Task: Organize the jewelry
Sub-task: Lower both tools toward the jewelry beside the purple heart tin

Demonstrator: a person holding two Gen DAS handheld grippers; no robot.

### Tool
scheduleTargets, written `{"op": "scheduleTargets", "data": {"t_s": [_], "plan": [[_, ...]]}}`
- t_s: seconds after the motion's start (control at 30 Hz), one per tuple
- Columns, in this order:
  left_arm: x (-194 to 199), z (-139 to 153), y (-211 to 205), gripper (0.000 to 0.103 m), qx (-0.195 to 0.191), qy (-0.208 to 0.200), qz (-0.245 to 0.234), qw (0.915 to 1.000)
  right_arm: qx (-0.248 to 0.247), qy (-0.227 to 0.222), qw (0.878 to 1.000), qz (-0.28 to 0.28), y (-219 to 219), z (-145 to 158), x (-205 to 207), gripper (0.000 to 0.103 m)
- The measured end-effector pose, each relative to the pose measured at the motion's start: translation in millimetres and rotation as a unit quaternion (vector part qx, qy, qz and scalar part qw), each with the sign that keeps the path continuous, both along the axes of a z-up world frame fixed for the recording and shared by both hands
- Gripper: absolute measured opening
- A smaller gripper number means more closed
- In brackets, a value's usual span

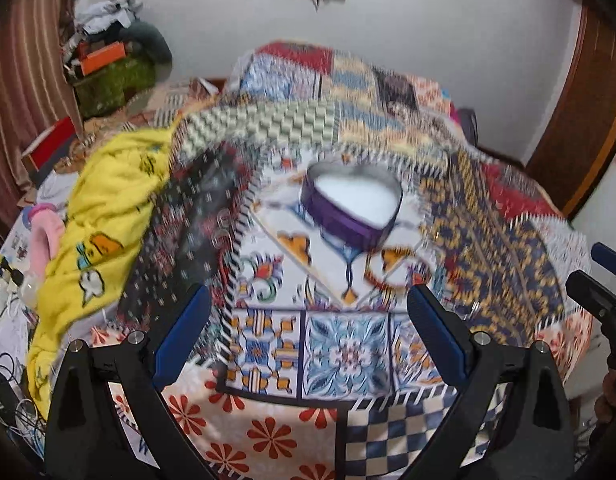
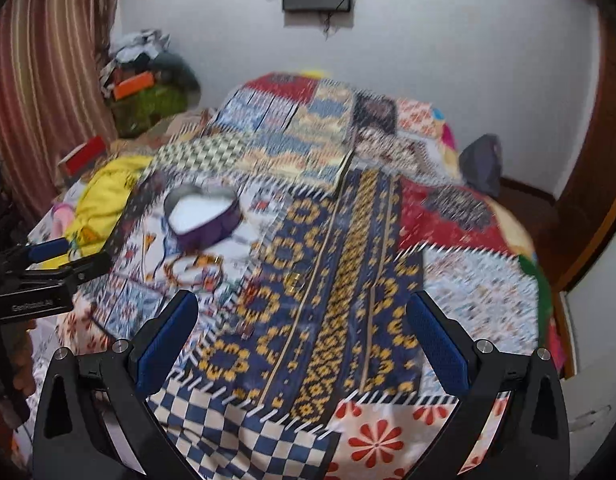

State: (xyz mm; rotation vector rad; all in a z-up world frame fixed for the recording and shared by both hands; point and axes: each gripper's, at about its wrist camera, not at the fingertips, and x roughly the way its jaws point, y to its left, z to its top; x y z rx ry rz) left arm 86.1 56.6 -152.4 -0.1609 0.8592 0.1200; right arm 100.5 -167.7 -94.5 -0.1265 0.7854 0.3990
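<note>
A purple heart-shaped box [image 1: 352,208] with a white inside lies open on the patchwork bedspread [image 1: 344,344]; the right wrist view has the box [image 2: 203,216] at centre left. Just in front of it lies an orange-and-dark bangle [image 1: 392,276] [image 2: 191,268]. A small gold piece [image 2: 295,278] rests on the blue-and-yellow patch, too blurred to identify. My left gripper [image 1: 308,292] hovers open and empty short of the box. My right gripper [image 2: 301,298] hovers open and empty over the blue-and-yellow patch, right of the box. Each gripper appears at the edge of the other's view.
A crumpled yellow blanket [image 1: 103,216] lies on the bed's left side, with cables [image 1: 11,360] beside it. Boxes and clothes are piled [image 1: 107,56] in the far left corner by a striped curtain [image 1: 23,80]. A wooden door frame [image 2: 596,184] stands on the right. Both views are motion-blurred.
</note>
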Motion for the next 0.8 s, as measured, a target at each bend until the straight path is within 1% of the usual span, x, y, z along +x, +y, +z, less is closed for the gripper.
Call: {"op": "scheduleTargets", "data": {"t_s": [0.13, 0.27, 0.37, 0.43, 0.47, 0.5, 0.53, 0.63, 0.7, 0.8], "plan": [[3.0, -12.0, -8.5, 0.099, -0.004, 0.028, -0.022, 0.9993, -0.005, 0.025, 1.000, 0.015, 4.1, -16.2, 5.1, 0.103], [4.5, -20.1, -18.6, 0.099, -0.008, 0.043, -0.052, 0.9977, 0.006, 0.041, 0.999, 0.027, 7.0, -28.9, 8.4, 0.102], [7.5, -24.9, -25.3, 0.091, -0.009, 0.052, -0.067, 0.9964, 0.002, 0.057, 0.998, 0.041, 11.9, -37.4, 12.5, 0.090], [9.0, -29.1, -28.7, 0.085, -0.016, 0.061, -0.079, 0.9949, 0.002, 0.069, 0.996, 0.054, 16.4, -43.0, 15.1, 0.083], [9.0, -30.5, -28.7, 0.084, -0.020, 0.064, -0.083, 0.9943, 0.005, 0.075, 0.995, 0.061, 17.6, -44.7, 15.8, 0.077], [9.7, -31.6, -29.2, 0.080, -0.024, 0.066, -0.087, 0.9937, 0.010, 0.088, 0.993, 0.073, 20.7, -48.2, 17.9, 0.071], [10.1, -32.9, -30.1, 0.075, -0.028, 0.069, -0.091, 0.9931, 0.013, 0.095, 0.992, 0.077, 22.3, -50.2, 18.7, 0.069], [9.3, -34.9, -33.9, 0.066, -0.040, 0.075, -0.106, 0.9907, 0.014, 0.116, 0.989, 0.091, 29.9, -59.6, 24.5, 0.057], [8.4, -36.7, -38.2, 0.060, -0.044, 0.079, -0.117, 0.9890, 0.019, 0.136, 0.985, 0.100, 34.4, -66.7, 27.7, 0.046], [5.7, -37.9, -44.5, 0.053, -0.033, 0.079, -0.128, 0.9880, 0.028, 0.156, 0.982, 0.105, 36.8, -73.3, 30.5, 0.039]]}}
